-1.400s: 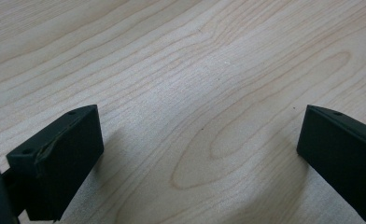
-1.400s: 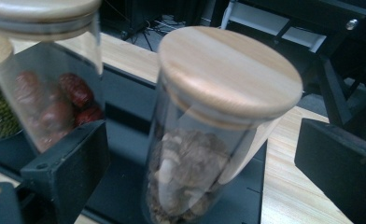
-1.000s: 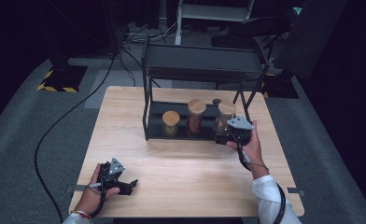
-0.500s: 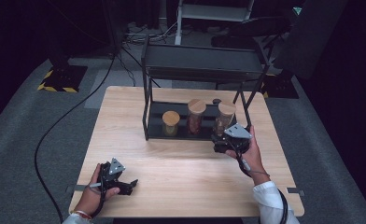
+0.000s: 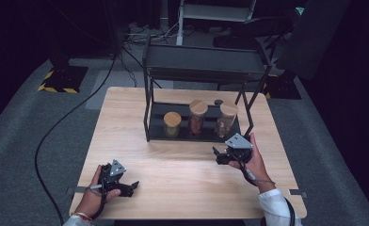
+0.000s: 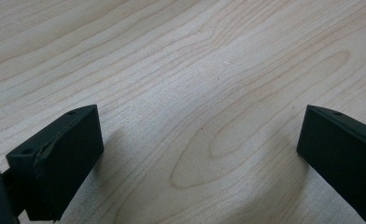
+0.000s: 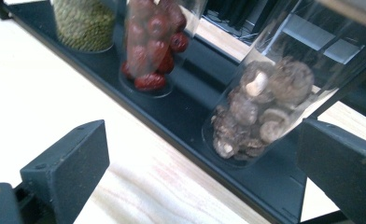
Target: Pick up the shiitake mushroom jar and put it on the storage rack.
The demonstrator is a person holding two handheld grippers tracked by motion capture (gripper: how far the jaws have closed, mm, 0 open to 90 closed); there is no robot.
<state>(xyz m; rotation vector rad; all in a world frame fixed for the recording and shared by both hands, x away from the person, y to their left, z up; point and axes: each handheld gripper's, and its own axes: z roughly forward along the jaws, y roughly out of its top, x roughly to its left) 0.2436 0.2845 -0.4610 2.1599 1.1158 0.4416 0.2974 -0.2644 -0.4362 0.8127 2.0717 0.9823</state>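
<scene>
Left gripper (image 5: 132, 186): held low over the near left part of the wooden table (image 5: 126, 122), jaws spread wide with bare wood between them (clearest in the left gripper view (image 6: 195, 154)). Black rack (image 5: 206, 70): stands at the far middle of the table; three cork-lidded glass jars sit in a row on its lower shelf. From the left: the short jar of green beans (image 5: 172, 125), the jar of red dates (image 5: 197, 117), the jar of dried mushrooms (image 5: 227, 120). Right gripper (image 5: 219, 155): held just in front of the rack's near right corner, jaws parted and holding nothing. In the right gripper view (image 7: 200, 177) the jar of dried mushrooms (image 7: 265, 112) stands just beyond the jaw tips, apart from them.
</scene>
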